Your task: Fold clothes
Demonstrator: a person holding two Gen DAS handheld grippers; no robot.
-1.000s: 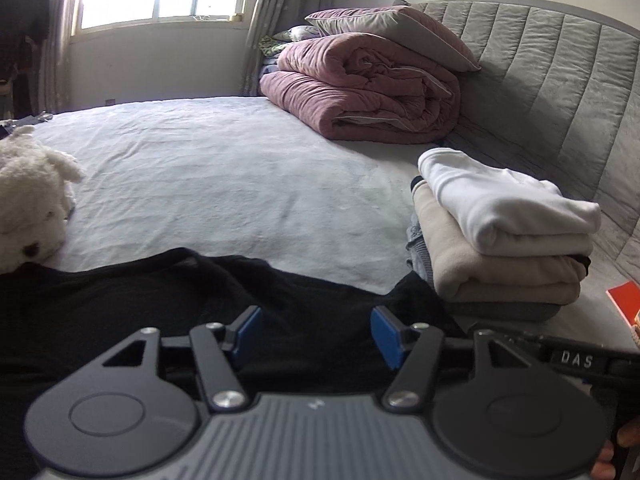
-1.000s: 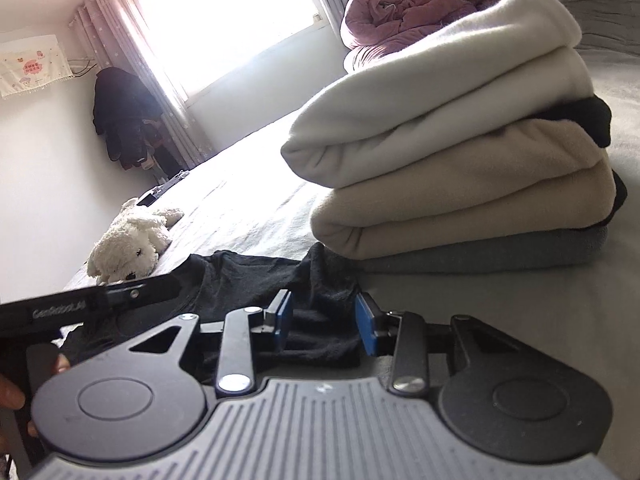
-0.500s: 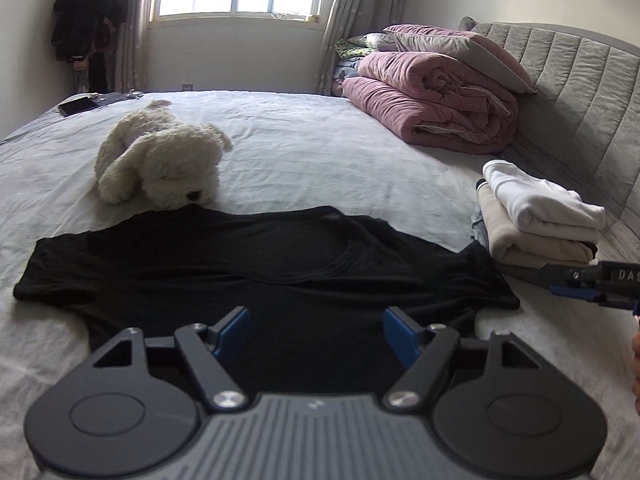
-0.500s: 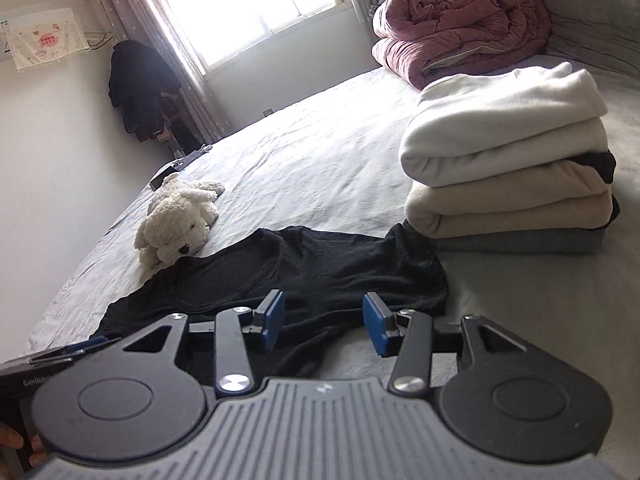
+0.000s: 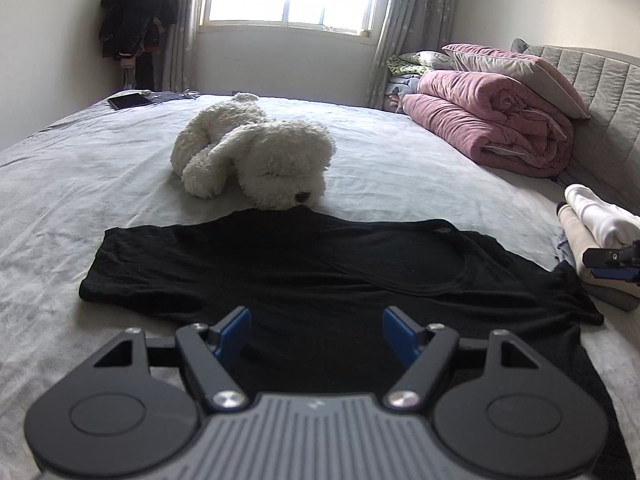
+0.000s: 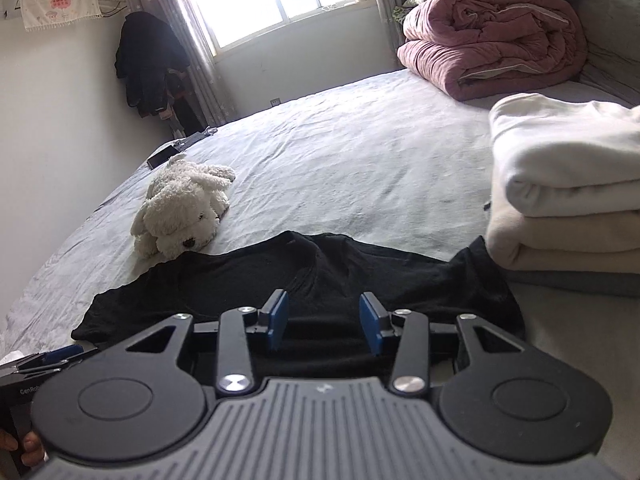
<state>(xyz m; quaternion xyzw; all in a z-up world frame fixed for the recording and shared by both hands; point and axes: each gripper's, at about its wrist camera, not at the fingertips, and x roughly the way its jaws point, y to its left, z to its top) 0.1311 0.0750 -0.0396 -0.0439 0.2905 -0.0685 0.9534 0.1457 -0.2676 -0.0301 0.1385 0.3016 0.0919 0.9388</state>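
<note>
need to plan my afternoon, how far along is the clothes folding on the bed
Done: a stack of folded clothes sits on the bed, white on top, beige under it. In hand: nothing yet. A black t-shirt lies spread flat, unfolded; the left gripper is open and empty above it, and the right gripper is closing with nothing between its fingers. Left: fold the shirt and add it to the stack.

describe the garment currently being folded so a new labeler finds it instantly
Start at the grey bed. The black T-shirt lies spread flat at its near edge, its far edge by the white plush dog. Unlike the folded clothes stack beside it, it is dark and unfolded.
</note>
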